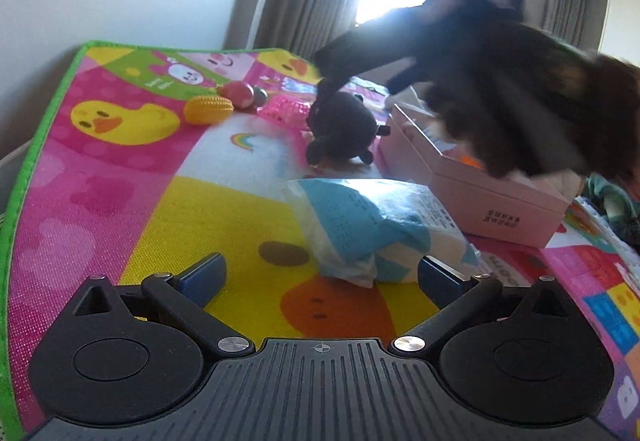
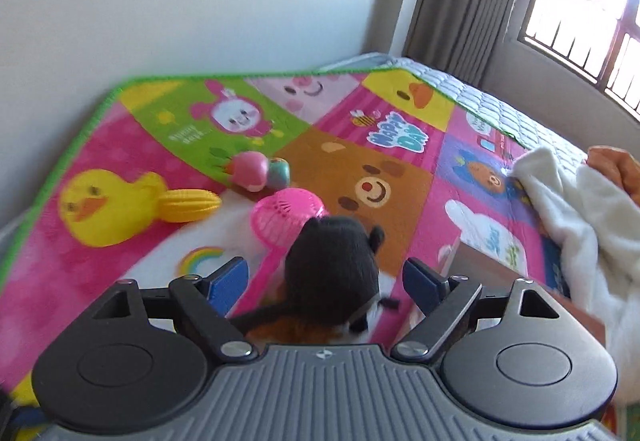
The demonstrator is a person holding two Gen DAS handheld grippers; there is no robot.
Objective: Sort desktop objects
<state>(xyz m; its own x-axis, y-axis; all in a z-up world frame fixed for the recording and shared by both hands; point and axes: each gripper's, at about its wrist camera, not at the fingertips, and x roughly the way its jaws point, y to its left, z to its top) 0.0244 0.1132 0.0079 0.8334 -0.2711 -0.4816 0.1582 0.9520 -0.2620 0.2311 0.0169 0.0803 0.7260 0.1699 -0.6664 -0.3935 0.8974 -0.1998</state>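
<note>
A black plush toy [image 1: 342,131] lies on the colourful play mat [image 1: 120,177]. In the right wrist view the plush [image 2: 332,273] sits between the spread fingers of my right gripper [image 2: 326,281], which is open around it. From the left wrist view the right gripper [image 1: 332,81] hangs over the plush, blurred. My left gripper [image 1: 320,277] is open and empty just before a blue-and-white plastic packet [image 1: 368,229]. An open pink box [image 1: 480,197] stands to the right of the plush.
A yellow corn toy [image 2: 188,205], a pink ball [image 2: 250,169], a teal ball [image 2: 280,171] and a pink plastic scoop [image 2: 288,217] lie further back. A white cloth [image 2: 568,209] lies at the right. A wall, curtain and window are behind.
</note>
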